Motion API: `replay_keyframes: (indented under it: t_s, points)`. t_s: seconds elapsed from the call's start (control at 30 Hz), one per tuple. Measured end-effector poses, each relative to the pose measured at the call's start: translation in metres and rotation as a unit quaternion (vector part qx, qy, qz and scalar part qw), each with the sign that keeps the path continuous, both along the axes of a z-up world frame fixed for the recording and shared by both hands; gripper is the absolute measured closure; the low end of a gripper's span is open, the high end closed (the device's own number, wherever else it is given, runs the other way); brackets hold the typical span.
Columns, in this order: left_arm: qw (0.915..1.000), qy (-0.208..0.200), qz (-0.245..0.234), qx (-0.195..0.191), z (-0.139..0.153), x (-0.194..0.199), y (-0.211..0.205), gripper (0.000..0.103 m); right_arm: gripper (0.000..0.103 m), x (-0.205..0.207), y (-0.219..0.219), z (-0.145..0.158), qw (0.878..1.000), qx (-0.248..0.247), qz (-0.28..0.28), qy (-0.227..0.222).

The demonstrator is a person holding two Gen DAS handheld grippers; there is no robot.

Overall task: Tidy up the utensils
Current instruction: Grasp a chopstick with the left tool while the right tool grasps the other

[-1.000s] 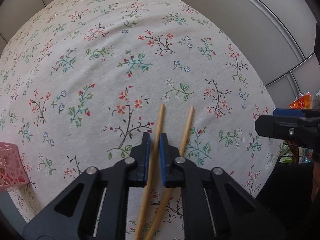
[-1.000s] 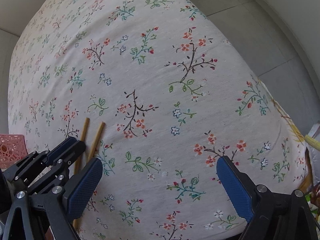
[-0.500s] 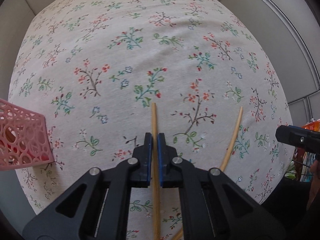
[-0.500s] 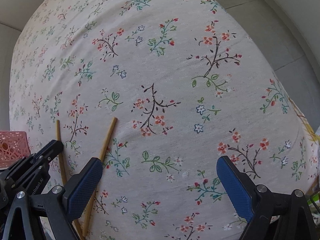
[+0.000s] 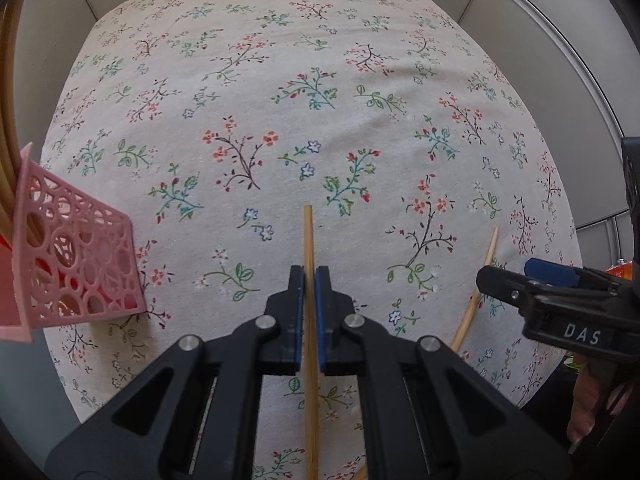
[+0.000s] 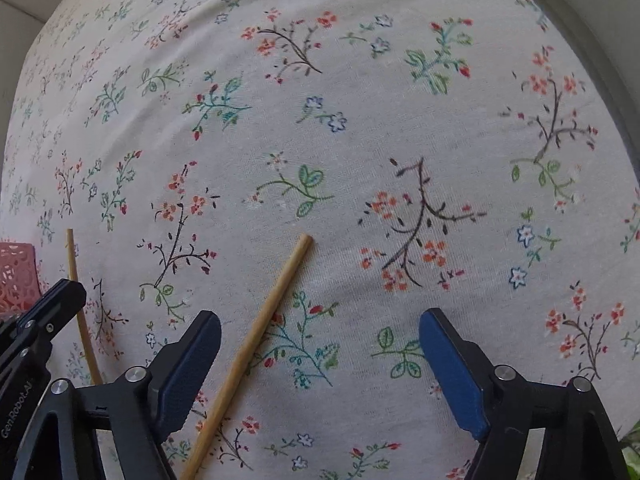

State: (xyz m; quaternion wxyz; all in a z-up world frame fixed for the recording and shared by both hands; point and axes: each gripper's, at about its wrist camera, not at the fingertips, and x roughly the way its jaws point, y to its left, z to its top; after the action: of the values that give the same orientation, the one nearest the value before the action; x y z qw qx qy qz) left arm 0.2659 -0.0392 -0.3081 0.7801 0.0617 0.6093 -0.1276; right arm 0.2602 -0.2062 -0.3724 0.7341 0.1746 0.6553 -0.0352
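Observation:
My left gripper (image 5: 308, 280) is shut on a wooden chopstick (image 5: 308, 236) and holds it above the floral tablecloth; it also shows at the left of the right wrist view (image 6: 74, 256). A second chopstick (image 6: 260, 332) lies on the cloth, between the wide-open fingers of my right gripper (image 6: 320, 344), nearer the left finger (image 6: 192, 364). In the left wrist view that chopstick (image 5: 486, 264) lies at the right, partly behind the right gripper (image 5: 532, 280). A pink lattice holder (image 5: 76, 252) stands at the left with several chopsticks (image 5: 6, 140) in it.
The table is round with a floral cloth (image 5: 320, 120). Grey wall panels (image 5: 540, 40) rise behind it. The holder's corner shows at the left edge of the right wrist view (image 6: 16, 276).
My left gripper has lifted one chopstick and swung left towards the pink holder. My right gripper has moved in low over the other chopstick, which now lies between its open fingers.

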Motion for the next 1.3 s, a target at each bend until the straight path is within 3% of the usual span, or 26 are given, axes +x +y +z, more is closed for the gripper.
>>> replay_keyframes:
  t_s: [0.13,0.23,0.47,0.7,1.1,1.23,1.3]
  points:
    - [1.0000,0.001,0.003,0.005,-0.002,-0.007,0.004,0.097,0.028,0.002,0.028,0.001,0.996,-0.072,0.046,-0.014]
    - [1.0000,0.001,0.007,0.005,-0.002,-0.009,0.007,0.097,0.041,0.002,0.043,0.003,0.992,-0.099,0.071,-0.028]
    - [0.9999,0.000,0.011,0.008,-0.003,-0.010,0.018,0.097,0.081,0.007,0.041,0.009,0.993,-0.084,0.063,-0.048]
    - [0.9998,-0.006,0.016,0.006,-0.005,-0.008,0.013,0.097,0.097,0.016,0.007,0.012,0.997,-0.008,0.015,-0.074]
    - [0.9991,-0.032,0.024,-0.014,0.013,-0.008,0.009,0.097,0.098,0.009,-0.013,0.032,0.990,0.034,0.011,-0.134]
    - [0.9992,-0.032,0.022,-0.014,0.011,-0.009,0.006,0.097,0.093,0.012,-0.011,0.026,0.991,0.054,0.042,-0.114]
    - [0.9992,-0.031,0.020,-0.014,0.010,-0.009,0.005,0.097,0.091,0.013,-0.003,0.022,0.993,0.034,0.053,-0.100]
